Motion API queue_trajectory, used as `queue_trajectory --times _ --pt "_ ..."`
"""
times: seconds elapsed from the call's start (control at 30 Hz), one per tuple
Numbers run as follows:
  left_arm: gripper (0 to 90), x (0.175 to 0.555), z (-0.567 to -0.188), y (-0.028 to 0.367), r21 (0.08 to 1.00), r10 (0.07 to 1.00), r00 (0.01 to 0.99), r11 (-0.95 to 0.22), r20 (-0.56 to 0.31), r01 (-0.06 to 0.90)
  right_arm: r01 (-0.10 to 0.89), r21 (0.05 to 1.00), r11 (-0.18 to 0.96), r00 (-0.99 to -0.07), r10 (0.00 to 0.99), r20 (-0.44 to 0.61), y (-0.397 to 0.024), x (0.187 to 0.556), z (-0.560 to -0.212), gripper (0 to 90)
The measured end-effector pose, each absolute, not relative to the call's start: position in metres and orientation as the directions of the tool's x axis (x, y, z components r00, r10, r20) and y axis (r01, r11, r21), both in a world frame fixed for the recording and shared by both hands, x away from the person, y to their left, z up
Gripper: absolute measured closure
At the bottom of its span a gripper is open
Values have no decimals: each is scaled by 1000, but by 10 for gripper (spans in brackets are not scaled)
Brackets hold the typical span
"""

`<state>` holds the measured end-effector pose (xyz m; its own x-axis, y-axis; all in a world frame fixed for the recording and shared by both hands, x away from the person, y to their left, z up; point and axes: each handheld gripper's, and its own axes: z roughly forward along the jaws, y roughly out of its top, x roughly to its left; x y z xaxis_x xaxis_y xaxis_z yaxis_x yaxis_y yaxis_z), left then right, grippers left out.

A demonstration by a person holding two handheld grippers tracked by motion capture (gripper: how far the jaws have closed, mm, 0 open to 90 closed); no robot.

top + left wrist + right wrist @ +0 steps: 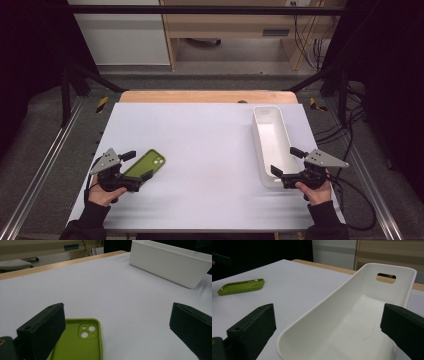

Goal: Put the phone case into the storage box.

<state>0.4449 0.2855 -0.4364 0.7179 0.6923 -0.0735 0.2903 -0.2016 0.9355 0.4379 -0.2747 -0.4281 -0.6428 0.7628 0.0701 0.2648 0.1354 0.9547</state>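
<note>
- Left gripper point(141, 166): at the near-left corner of the white table point(210, 150), held in the person's left hand point(102, 192). Jaws stand wide apart with nothing clamped between them.
- Green phone case point(146, 165): lies flat on the table, open side up, camera cut-outs at its far end. It sits at the left gripper's jaws, angled from near-left to far-right. In the left gripper view the case point(80, 342) lies just beside the inner face of that view's left jaw and part of it runs under that jaw; whether they touch I cannot tell. The other jaw stands well apart from the case.
- Centre of table: bare white surface between the case and the bin; a wooden edge point(207, 96) shows along the far side.
- White bin point(272, 145): long, narrow, open-topped, set lengthwise near-to-far on the right half of the table, well apart from the case. A handle slot is cut in its far end wall point(386, 277).
- Right gripper point(287, 165): at the near-right of the table, held in the person's right hand point(315, 192). Jaws wide apart, gripping nothing; in the right gripper view they stand on either side of the bin's near end, clear of its walls.
</note>
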Motion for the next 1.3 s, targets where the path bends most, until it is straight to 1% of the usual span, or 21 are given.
queue_trajectory --times 0.6,1.3 --pt "0 445 -434 284 933 689 721 -211 -70 293 258 956 141 -652 756 65 -274 438 -427 6" --pt "0 462 -411 282 911 701 711 -262 -47 319 259 954 151 -651 757 57 -274 437 -426 6"
